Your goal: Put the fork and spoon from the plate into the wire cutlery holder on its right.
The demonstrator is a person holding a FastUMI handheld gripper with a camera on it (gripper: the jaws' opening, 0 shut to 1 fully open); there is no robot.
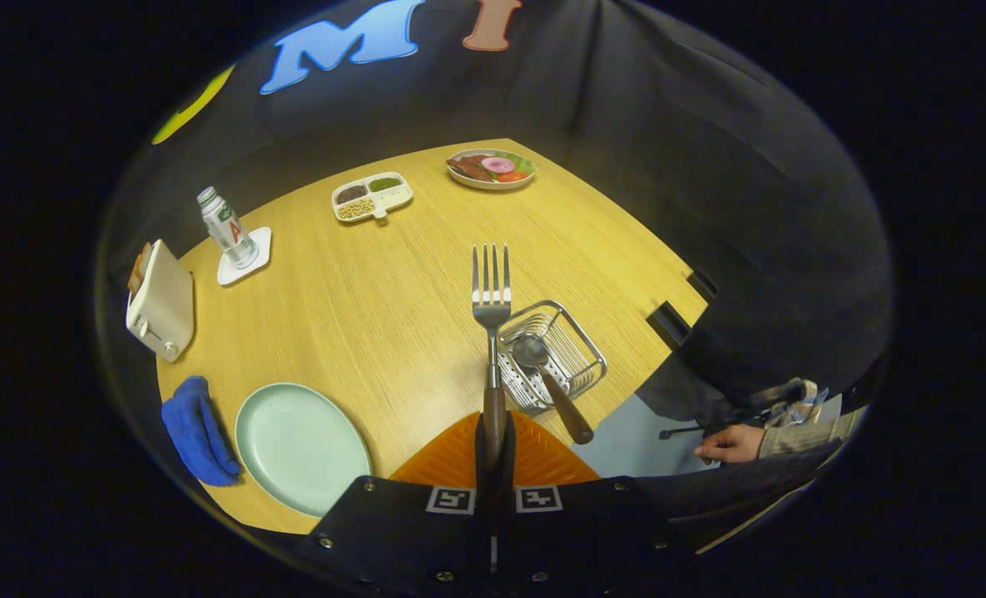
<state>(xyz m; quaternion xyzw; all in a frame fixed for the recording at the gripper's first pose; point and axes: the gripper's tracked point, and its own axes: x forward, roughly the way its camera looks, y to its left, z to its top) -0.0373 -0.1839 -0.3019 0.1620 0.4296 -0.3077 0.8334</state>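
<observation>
My gripper (493,444) is shut on the brown handle of the fork (491,291), which stands up ahead of the fingers with its tines pointing away, high above the table. Just right of the fork and below it sits the wire cutlery holder (571,332). The spoon (551,382) lies inside it, bowl down in the basket and brown handle sticking out over the near rim. The pale green plate (297,444) lies bare on the wooden table, to the left of my fingers.
A blue cloth (196,432) lies left of the plate. Farther off stand a white toaster (160,303), a can on a white coaster (228,228), a divided snack tray (371,196) and a plate of food (491,169). A person's hand (729,444) rests beyond the table's right edge.
</observation>
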